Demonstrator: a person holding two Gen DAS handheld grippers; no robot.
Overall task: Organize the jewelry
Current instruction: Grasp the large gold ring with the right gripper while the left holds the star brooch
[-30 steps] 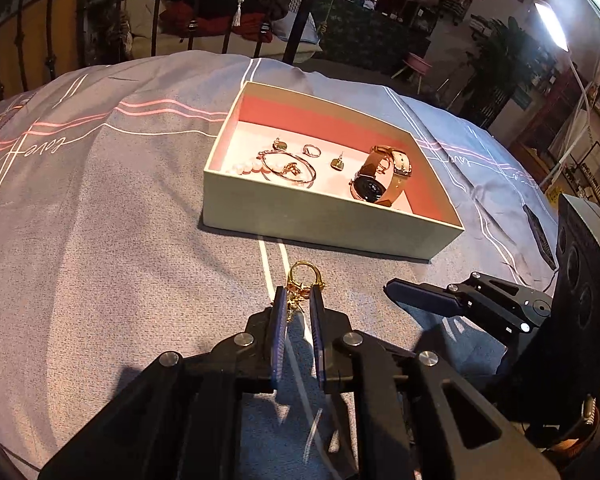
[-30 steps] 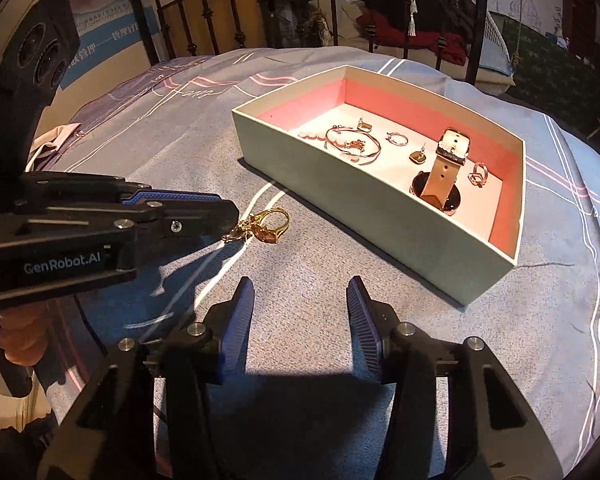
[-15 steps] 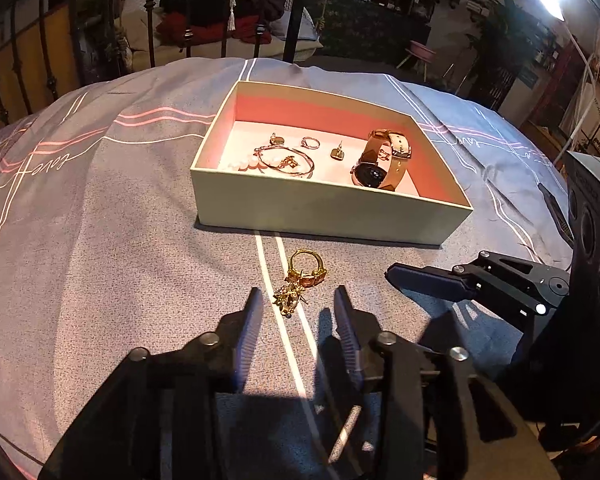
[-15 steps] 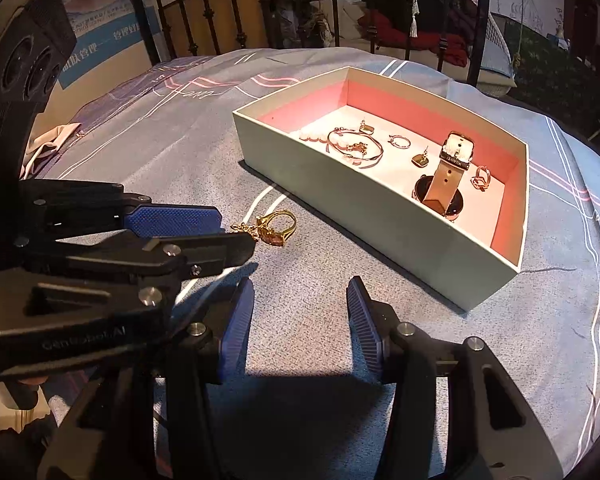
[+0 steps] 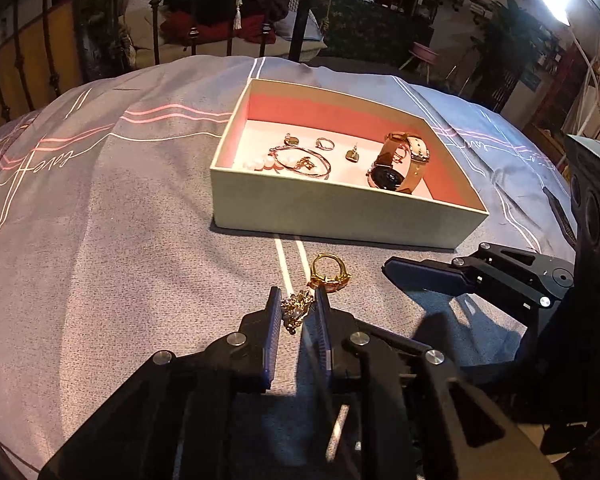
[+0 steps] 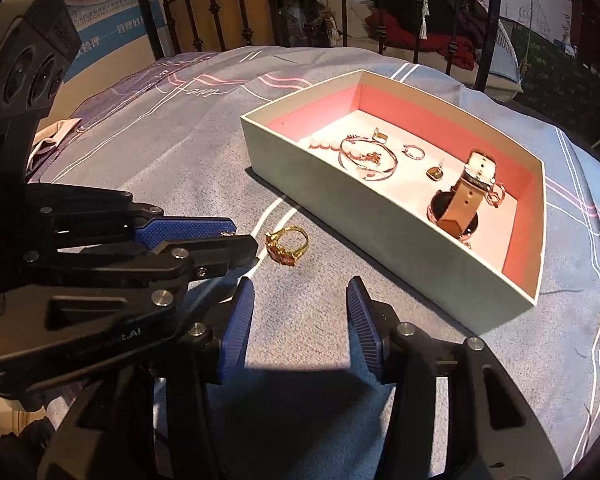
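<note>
Bedspread: left gripper narrowed around chain, grip unconfirmed; ring just beyond. Right gripper wide, empty. Next: pinch, lift into box.

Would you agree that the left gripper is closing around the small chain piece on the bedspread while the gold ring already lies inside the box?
Not quite: the left wrist view shows the gold ring on the bedspread, outside the box. The left gripper does straddle the chain piece.
</note>
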